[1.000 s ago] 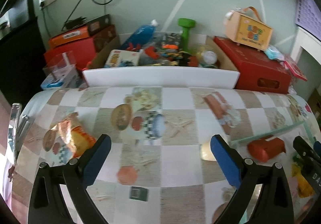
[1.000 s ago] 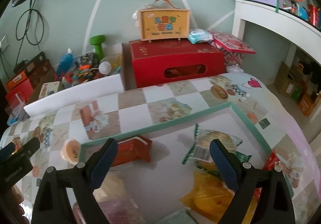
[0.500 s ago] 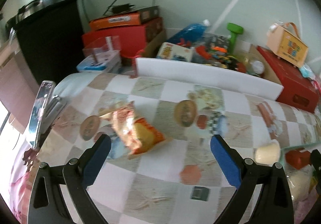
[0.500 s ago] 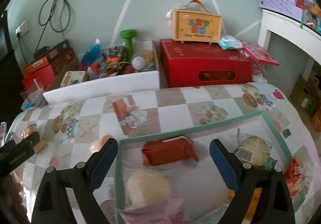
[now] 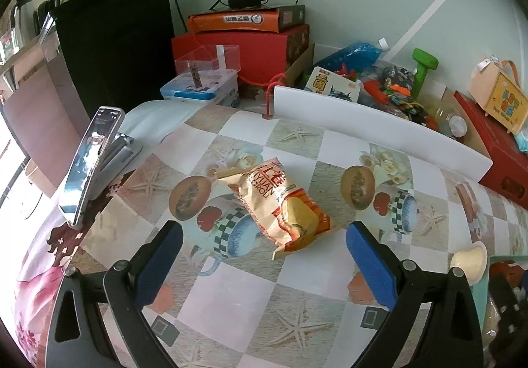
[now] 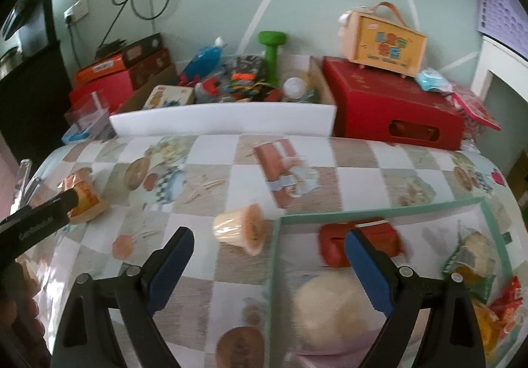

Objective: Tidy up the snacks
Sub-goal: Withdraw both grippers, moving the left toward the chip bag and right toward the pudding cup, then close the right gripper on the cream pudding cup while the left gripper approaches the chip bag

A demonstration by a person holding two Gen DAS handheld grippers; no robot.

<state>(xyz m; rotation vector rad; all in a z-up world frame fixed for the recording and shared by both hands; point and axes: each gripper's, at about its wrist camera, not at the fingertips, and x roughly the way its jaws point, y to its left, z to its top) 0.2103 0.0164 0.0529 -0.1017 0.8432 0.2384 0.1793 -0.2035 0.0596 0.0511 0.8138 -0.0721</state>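
An orange and cream egg-roll snack bag [image 5: 280, 203] lies on the patterned tablecloth, just ahead of my open, empty left gripper [image 5: 264, 246]; it also shows at the left of the right wrist view [image 6: 82, 199]. A pudding cup [image 6: 241, 229] lies on its side ahead of my open, empty right gripper [image 6: 267, 252], just left of the green-rimmed tray [image 6: 379, 209]; it also shows in the left wrist view [image 5: 470, 260]. The tray holds a red packet [image 6: 333, 241], a round cream bun [image 6: 326, 305] and several bags [image 6: 472, 255].
A phone on a stand [image 5: 90, 163] stands at the table's left edge. A white board [image 5: 379, 133] runs along the back edge, with a cluttered box of toys [image 6: 237, 84], red boxes [image 6: 392, 114] and a clear container [image 5: 206, 84] behind it.
My left gripper has swung left and now faces the egg-roll bag. My right gripper has also shifted left, so the pudding cup now lies between its fingers' lines.
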